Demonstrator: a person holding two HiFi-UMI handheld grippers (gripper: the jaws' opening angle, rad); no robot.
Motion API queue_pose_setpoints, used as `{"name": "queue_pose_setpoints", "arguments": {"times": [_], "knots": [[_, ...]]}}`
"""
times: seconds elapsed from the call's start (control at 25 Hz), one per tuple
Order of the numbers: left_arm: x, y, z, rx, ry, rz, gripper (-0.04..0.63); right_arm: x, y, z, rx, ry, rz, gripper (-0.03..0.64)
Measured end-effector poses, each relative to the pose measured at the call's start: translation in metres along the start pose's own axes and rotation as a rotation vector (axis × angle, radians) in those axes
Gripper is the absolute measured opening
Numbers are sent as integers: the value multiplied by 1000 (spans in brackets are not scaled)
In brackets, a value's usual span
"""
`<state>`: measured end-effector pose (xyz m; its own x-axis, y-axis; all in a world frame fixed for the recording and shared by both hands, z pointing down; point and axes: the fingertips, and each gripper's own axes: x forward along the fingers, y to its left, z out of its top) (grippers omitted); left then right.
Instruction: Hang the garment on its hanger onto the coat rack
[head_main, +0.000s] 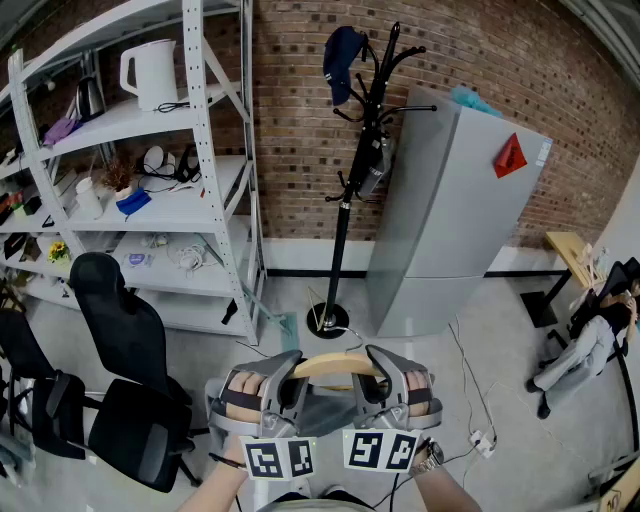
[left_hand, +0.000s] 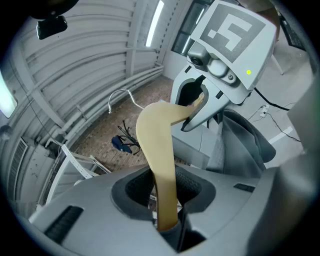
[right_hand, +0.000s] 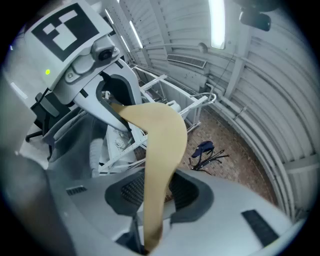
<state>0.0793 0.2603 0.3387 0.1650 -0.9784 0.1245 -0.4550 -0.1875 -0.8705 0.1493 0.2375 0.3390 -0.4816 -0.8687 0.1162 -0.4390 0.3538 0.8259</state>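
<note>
A pale wooden hanger (head_main: 335, 366) carrying a grey garment (head_main: 325, 415) is held low in front of me. My left gripper (head_main: 283, 378) is shut on its left arm and my right gripper (head_main: 383, 376) is shut on its right arm. In the left gripper view the wooden arm (left_hand: 159, 155) runs up out of the jaws to the metal hook (left_hand: 119, 98), with grey cloth (left_hand: 246, 145) beside it. In the right gripper view the other arm (right_hand: 161, 150) is clamped the same way. The black coat rack (head_main: 352, 170) stands some way ahead by the brick wall, with a dark blue cap (head_main: 341, 62) hanging on it.
A tall grey cabinet (head_main: 450, 220) stands right beside the rack. White metal shelving (head_main: 150, 170) with a kettle and small items fills the left. Black office chairs (head_main: 120, 370) stand at the lower left. A cable and power strip (head_main: 480, 438) lie on the floor at the right.
</note>
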Motion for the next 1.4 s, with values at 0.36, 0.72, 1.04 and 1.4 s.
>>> {"name": "queue_pose_setpoints", "arguments": {"times": [0.36,0.72,1.04,1.4], "knots": [[-12,-23,22,-24,-11,-56,100,-31,-2,-16,-11,25,7,118],[-23,-47,36,-63,-28,-72,100,-57,3,-31,-45,60,5,118],[-24,-27,5,-58,-73,-118,100,-40,15,-3,-37,110,-18,118],[-41,-3,-52,2,-112,-148,100,-15,54,44,6,144,-46,118]]}}
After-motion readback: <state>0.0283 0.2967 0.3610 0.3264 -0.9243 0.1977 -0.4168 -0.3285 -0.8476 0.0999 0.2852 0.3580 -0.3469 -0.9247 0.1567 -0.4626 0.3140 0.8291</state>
